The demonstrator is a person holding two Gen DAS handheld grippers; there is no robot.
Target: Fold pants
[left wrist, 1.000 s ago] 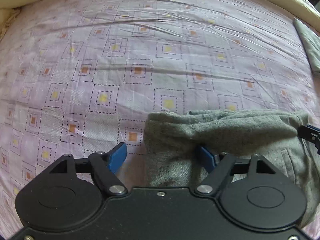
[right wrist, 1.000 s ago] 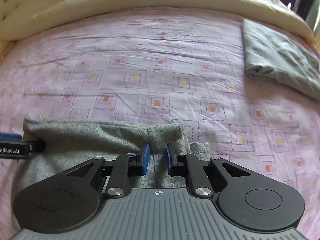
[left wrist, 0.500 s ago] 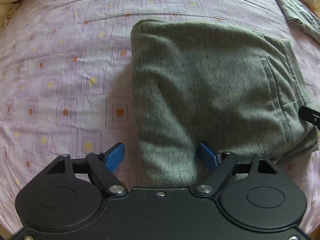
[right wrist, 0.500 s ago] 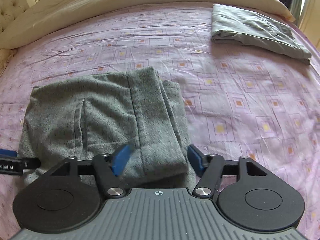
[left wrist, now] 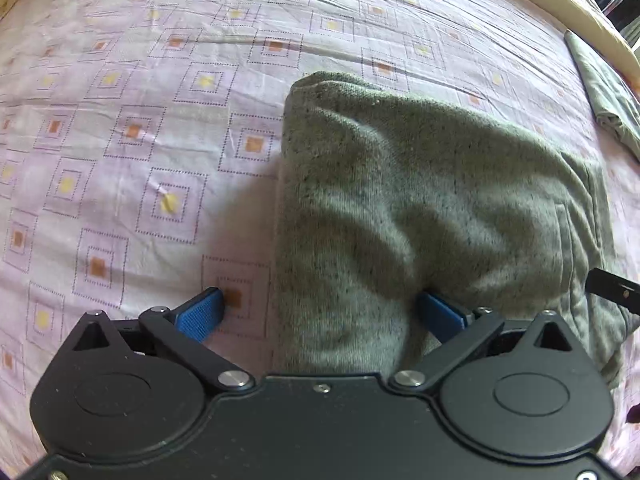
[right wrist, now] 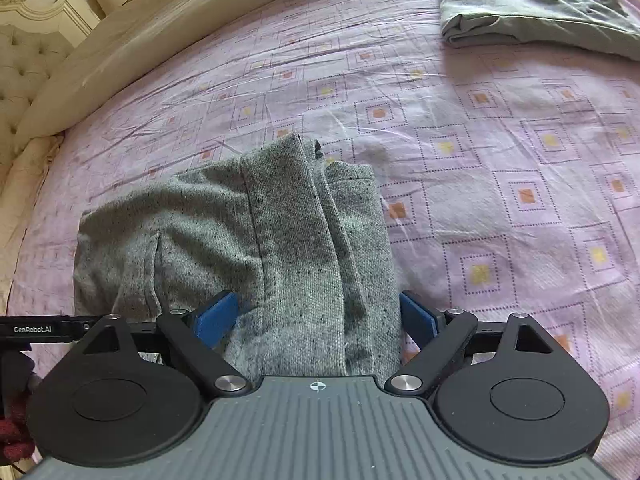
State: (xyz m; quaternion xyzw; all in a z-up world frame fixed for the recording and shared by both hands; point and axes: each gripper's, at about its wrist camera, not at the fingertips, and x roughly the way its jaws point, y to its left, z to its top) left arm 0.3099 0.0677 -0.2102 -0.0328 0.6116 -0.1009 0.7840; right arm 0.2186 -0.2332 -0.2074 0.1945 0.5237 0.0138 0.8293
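The grey knit pants (left wrist: 420,200) lie folded into a thick bundle on the pink patterned bedsheet (left wrist: 140,140). They also show in the right wrist view (right wrist: 256,232), with a pocket seam and layered edges on top. My left gripper (left wrist: 320,314) is open, its blue fingers spread either side of the bundle's near left end. My right gripper (right wrist: 316,318) is open too, its fingers straddling the bundle's near right end. The cloth bulges up between each pair of fingers. The other gripper's tip shows at the edge of each view.
A second folded grey garment (right wrist: 532,4) lies on the sheet at the far right, also at the right edge of the left wrist view (left wrist: 604,92). A cream duvet roll (right wrist: 160,36) and tufted headboard (right wrist: 24,68) border the bed's far side.
A second ago my right gripper was shut on the pants' edge; it has opened. Both grippers pulled back, then came down close around the folded bundle's near ends.
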